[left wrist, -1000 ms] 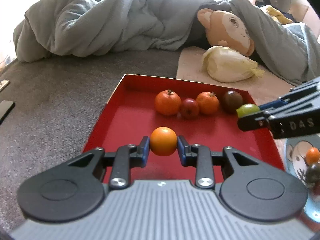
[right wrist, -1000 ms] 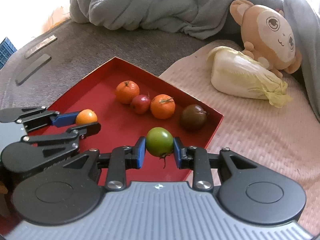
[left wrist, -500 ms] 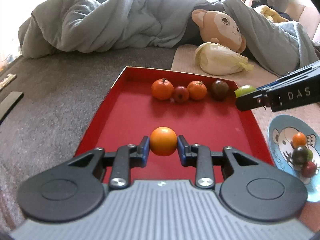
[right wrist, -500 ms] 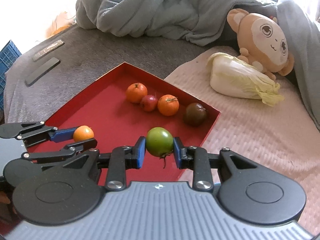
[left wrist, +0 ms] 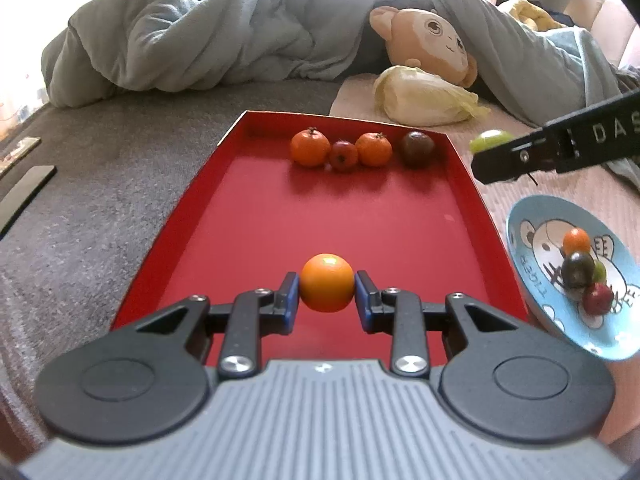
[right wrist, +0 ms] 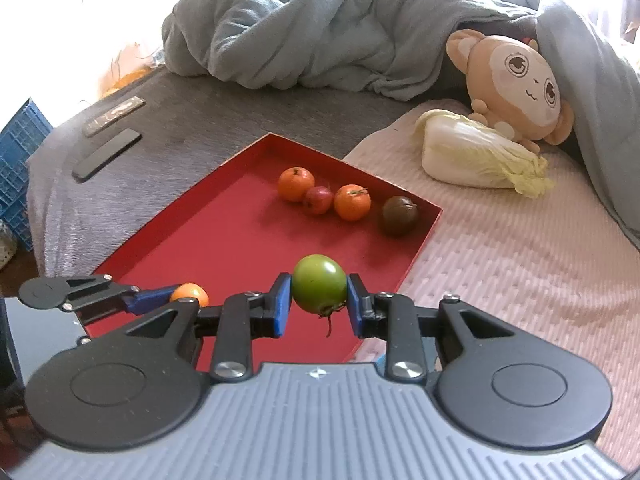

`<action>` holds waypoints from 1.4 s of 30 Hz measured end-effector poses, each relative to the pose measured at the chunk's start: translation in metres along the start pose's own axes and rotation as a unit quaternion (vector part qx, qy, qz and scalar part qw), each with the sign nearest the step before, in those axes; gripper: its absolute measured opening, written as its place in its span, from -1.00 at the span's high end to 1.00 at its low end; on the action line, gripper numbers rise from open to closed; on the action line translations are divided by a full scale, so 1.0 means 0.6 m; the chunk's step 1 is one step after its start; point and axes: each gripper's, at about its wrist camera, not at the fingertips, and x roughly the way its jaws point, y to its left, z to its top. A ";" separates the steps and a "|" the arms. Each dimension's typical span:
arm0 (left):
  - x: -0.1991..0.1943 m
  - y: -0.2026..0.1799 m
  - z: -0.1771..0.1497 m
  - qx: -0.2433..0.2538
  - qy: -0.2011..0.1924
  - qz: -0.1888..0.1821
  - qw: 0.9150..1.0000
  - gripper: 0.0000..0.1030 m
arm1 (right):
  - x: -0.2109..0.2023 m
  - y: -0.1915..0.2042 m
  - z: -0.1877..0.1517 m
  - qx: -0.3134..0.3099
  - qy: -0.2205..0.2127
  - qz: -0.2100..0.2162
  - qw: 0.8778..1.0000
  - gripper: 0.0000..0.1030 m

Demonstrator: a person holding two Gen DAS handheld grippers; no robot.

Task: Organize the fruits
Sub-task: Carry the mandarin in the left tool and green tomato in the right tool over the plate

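On the far left of the bed, a dark flat slab [right wrist: 107, 155] and a second flat object [right wrist: 114, 116] are seen lying on the grey bed cover [left wrist: 100, 184]. The left gripper [left wrist: 327, 294] is shown clamped on an orange fruit [left wrist: 327, 288], held above the near end of the red tray [left wrist: 256, 216]. Along the tray's far wall a row is formed by an orange fruit, a small red fruit [left wrist: 343, 155], another orange fruit and a dark fruit [left wrist: 417, 149]. Behind, a grey-blue duvet [left wrist: 224, 32], a cabbage [left wrist: 424, 98] and a plush monkey [left wrist: 428, 44] are visible. The right gripper [right wrist: 319, 300] is closed on a green tomato [right wrist: 319, 289] over the tray's right edge. At near right, a blue plate [left wrist: 536, 216] carries four small fruits.
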 end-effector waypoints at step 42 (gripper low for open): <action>-0.042 -0.135 0.013 0.033 -0.005 -0.046 0.998 0.36 | -0.099 -0.074 -0.045 0.005 -0.012 0.006 1.000 0.34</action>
